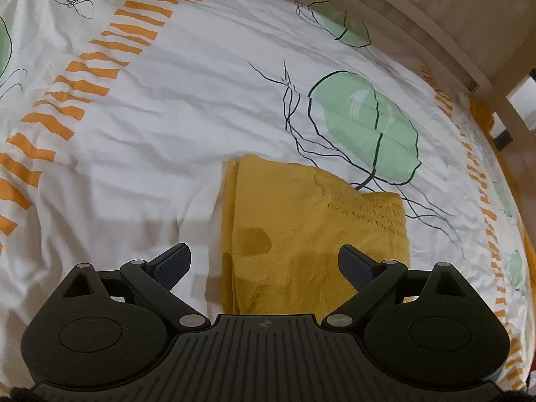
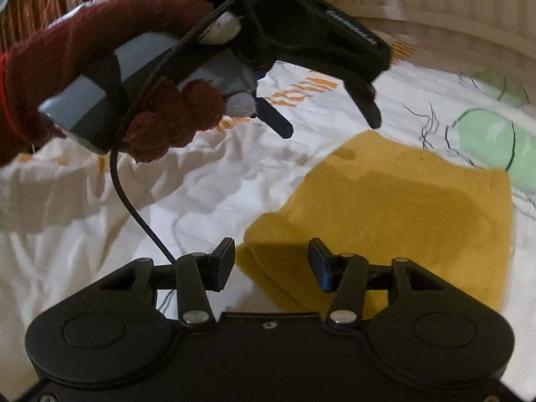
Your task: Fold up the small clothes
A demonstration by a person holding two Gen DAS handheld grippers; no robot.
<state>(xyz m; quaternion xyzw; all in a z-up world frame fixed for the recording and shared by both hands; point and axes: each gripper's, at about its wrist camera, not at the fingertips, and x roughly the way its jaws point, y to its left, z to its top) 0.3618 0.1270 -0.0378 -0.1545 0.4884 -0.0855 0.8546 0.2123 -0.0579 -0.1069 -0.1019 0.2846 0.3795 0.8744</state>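
Here we are over the bed, and the yellow knit garment (image 1: 301, 234) lies folded flat on the white duvet cover (image 1: 150, 134), the one printed with orange dashed stripes and green leaf shapes. From the left wrist view, the left gripper (image 1: 264, 263) hangs above the near part of the garment, jaws spread wide, one blue-padded fingertip over bare duvet and the other over yellow cloth, nothing caught between them. A ribbed, openwork band runs along the garment's far right edge, and a stacked fold line shows down its left side. A pale wooden bed frame (image 1: 435, 16) curves round the far edge of the mattress. Switch to the right wrist view: the right gripper (image 2: 271, 261) sits low over the garment's near left corner, jaws parted about halfway with no cloth pinched, the pads clear of the fabric as far as I can see. Up and across, the left gripper appears again, held by a hand in a fuzzy maroon glove (image 2: 100, 67) wrapped round a grey handle (image 2: 117, 77), a black cable (image 2: 140, 174) trailing down from it. Its fingers stand open above the duvet, just beyond the garment's far corner.
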